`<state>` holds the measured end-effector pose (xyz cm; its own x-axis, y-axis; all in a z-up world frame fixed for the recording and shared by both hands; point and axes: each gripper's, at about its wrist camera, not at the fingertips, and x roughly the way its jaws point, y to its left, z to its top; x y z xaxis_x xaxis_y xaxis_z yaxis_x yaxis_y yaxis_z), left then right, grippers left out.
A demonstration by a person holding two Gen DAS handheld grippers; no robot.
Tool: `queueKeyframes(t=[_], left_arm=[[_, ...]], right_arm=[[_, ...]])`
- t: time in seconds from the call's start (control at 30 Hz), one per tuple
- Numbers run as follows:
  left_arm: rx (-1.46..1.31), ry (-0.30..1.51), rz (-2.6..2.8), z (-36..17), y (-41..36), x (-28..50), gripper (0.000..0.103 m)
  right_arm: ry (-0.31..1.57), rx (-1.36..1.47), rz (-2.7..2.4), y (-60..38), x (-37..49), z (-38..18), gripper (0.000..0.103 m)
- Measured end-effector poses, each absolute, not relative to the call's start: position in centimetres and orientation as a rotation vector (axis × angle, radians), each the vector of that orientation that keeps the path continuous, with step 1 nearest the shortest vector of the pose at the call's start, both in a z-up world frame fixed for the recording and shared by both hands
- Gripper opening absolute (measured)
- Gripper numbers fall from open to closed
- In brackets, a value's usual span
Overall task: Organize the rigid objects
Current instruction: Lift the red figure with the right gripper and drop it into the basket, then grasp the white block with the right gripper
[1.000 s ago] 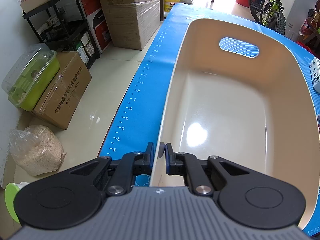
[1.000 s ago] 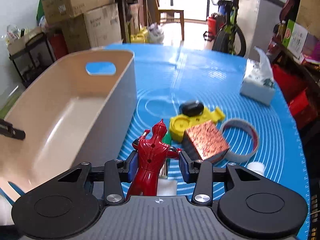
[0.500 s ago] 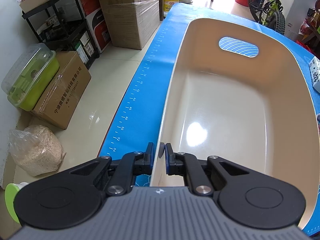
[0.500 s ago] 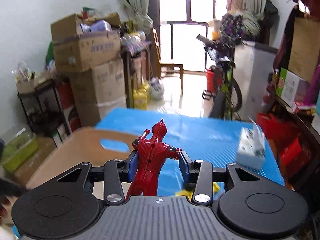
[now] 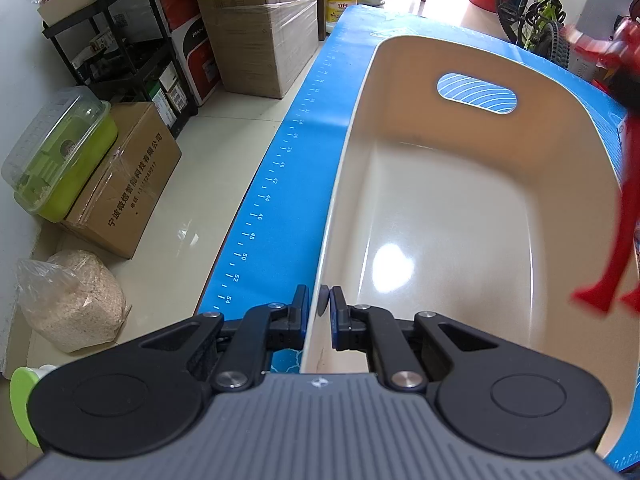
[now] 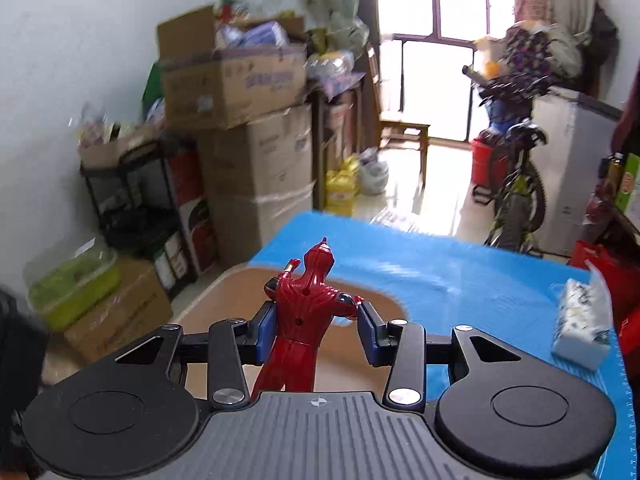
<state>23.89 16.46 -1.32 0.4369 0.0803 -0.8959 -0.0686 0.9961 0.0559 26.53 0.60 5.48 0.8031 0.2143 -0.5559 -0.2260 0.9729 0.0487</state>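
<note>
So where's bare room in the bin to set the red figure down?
The whole bin floor is bare, from the handle slot to the near end. Only the near left rim is taken, pinched by the left fingers. The figure hangs at the right wall.

Daylight floods in from the window point(image 6: 460, 40), blown out white; its glare spreads over the floor below it; the boxes point(image 6: 248, 120) left of the window are smeared by motion blur; the bin point(image 5: 460, 220) shows a bright reflection on its glossy bottom; the red toy point(image 5: 616, 200) at its right rim is blurred; both views bend at the edges, corners dark.
</note>
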Motion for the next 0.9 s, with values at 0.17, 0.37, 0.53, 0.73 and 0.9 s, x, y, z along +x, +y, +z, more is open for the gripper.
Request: queueKeyframes(t=[0.17, 0.37, 0.53, 0.73, 0.9], left_arm=[[0.011, 1.115, 0.091, -1.3, 16.5, 23.9, 0.012], [0.011, 1.115, 0.092, -1.3, 16.5, 23.8, 0.012], [0.008, 1.117, 0.093, -1.2, 16.5, 23.9, 0.012], [0.009, 1.117, 0.093, -1.2, 16.5, 23.9, 0.012], [0.010, 1.117, 0.094, -1.2, 16.5, 23.9, 0.013]], right_arm=[[0.712, -0.061, 0.277, 2.4, 26.5, 2.1, 0.049], [0.825, -0.098, 0.291, 3.4, 26.3, -0.5, 0.049], [0.798, -0.051, 0.323, 2.4, 25.5, 1.2, 0.070], [0.737, -0.028, 0.307, -0.1, 24.5, 3.8, 0.076], [0.714, -0.011, 0.244, -3.5, 23.5, 4.2, 0.078]])
